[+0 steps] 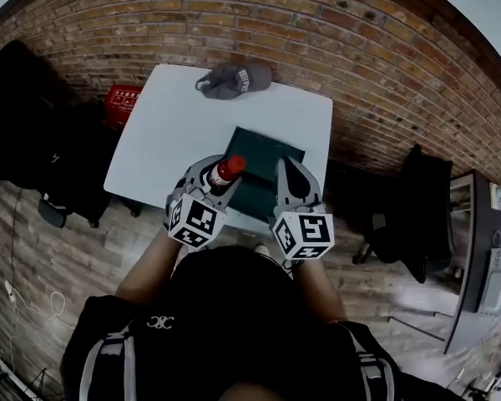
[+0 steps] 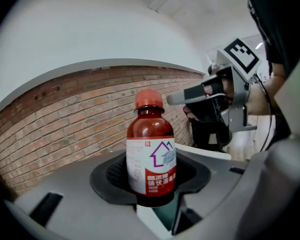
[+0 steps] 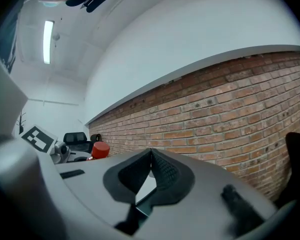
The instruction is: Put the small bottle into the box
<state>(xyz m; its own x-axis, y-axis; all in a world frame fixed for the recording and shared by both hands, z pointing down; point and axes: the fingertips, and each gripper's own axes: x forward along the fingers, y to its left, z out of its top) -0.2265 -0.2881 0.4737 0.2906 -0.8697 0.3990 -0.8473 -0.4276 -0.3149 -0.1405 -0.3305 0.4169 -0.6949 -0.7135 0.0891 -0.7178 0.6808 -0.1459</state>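
A small brown bottle [image 2: 151,154] with a red cap and a white and red label stands upright between the jaws of my left gripper [image 1: 213,182], which is shut on its body. In the head view the bottle [image 1: 227,170] hangs over the near left corner of the dark green box [image 1: 265,150], which lies flat on the white table [image 1: 171,132]. My right gripper [image 1: 286,174] hovers over the box's near right side. Its jaws are shut [image 3: 150,153] with nothing between them. The bottle's red cap [image 3: 100,150] shows to its left.
A grey cap [image 1: 232,79] lies at the table's far edge. A red crate [image 1: 123,100] and black chairs [image 1: 25,140] stand to the left of the table. Dark furniture [image 1: 417,207] stands to the right. A brick wall runs behind.
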